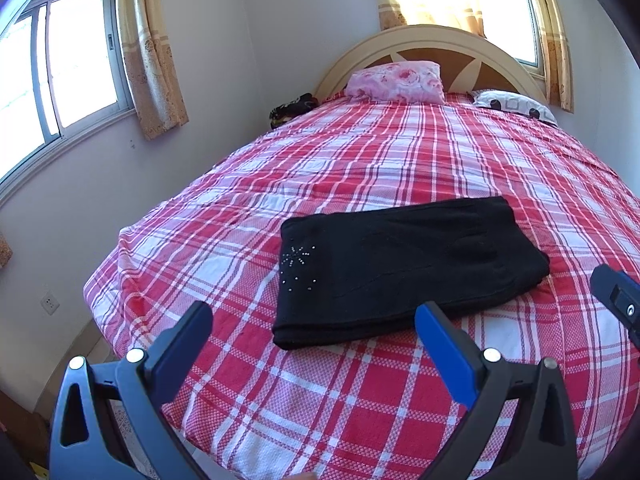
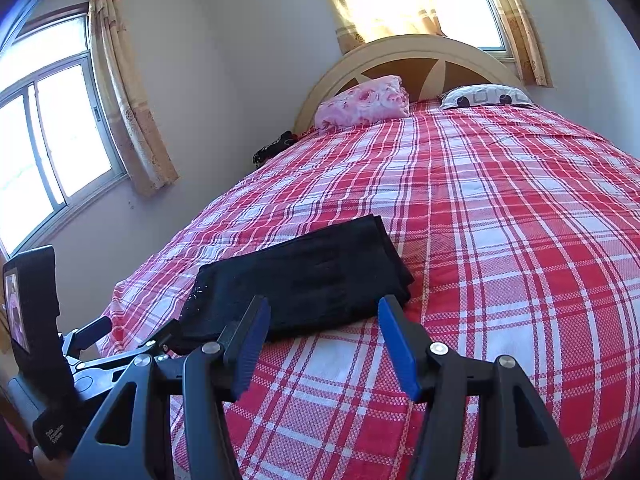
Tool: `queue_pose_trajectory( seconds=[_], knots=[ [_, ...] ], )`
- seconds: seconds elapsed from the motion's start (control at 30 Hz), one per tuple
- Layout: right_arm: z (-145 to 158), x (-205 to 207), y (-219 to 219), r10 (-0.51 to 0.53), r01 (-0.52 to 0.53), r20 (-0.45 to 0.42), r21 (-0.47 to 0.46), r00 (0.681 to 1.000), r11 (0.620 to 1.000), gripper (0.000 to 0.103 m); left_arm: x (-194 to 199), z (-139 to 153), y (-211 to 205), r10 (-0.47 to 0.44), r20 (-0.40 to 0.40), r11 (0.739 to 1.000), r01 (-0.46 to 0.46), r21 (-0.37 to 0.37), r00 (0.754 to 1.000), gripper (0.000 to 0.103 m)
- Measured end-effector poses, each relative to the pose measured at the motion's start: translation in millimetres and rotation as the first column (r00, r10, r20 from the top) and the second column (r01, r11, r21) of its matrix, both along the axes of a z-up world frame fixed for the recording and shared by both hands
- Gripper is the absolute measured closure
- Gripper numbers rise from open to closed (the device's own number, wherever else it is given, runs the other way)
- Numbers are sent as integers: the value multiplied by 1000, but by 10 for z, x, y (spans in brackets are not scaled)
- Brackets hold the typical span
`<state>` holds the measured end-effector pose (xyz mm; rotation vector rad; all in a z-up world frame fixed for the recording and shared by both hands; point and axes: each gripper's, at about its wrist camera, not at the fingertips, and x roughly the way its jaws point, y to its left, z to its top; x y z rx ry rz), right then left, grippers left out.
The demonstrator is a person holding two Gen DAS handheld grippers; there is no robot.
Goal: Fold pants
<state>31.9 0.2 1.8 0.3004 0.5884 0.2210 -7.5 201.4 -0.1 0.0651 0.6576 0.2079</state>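
Black pants [image 1: 404, 268] lie folded into a flat rectangle on the red and white plaid bed cover [image 1: 400, 160], a small rhinestone star near their left end. In the right wrist view the same pants [image 2: 312, 280] rest just beyond the fingertips. My left gripper [image 1: 316, 320] hovers over the cover in front of the pants' near edge, jaws wide apart and empty. My right gripper [image 2: 320, 312] is held close to the pants' near edge, open with nothing between its blue pads. The right gripper's tip [image 1: 616, 296] shows at the right edge of the left wrist view.
A pink floral pillow [image 1: 396, 82] and a white patterned pillow [image 1: 516, 106] lie by the arched headboard [image 1: 432, 46]. A dark bundle [image 1: 292, 110] sits in the far left corner of the bed. Windows with yellow curtains stand left and behind. The left gripper's body [image 2: 48, 360] fills the lower left.
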Motion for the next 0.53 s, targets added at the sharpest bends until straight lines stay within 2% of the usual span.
queue_pose_trajectory(
  seconds=[0.13, 0.37, 0.53],
  knots=[
    [-6, -7, -6, 0, 0, 4, -6, 1000, 1000, 45, 16, 22, 4, -3, 6, 1000, 3, -5, 1000, 0],
    [-19, -21, -38, -15, 15, 0, -2, 1000, 1000, 45, 43, -6, 50, 0, -10, 998, 0, -61, 1000, 0],
    [-17, -20, -39, -20, 20, 5, 2, 1000, 1000, 45, 41, -8, 35, -13, -12, 999, 13, -46, 1000, 0]
  ],
)
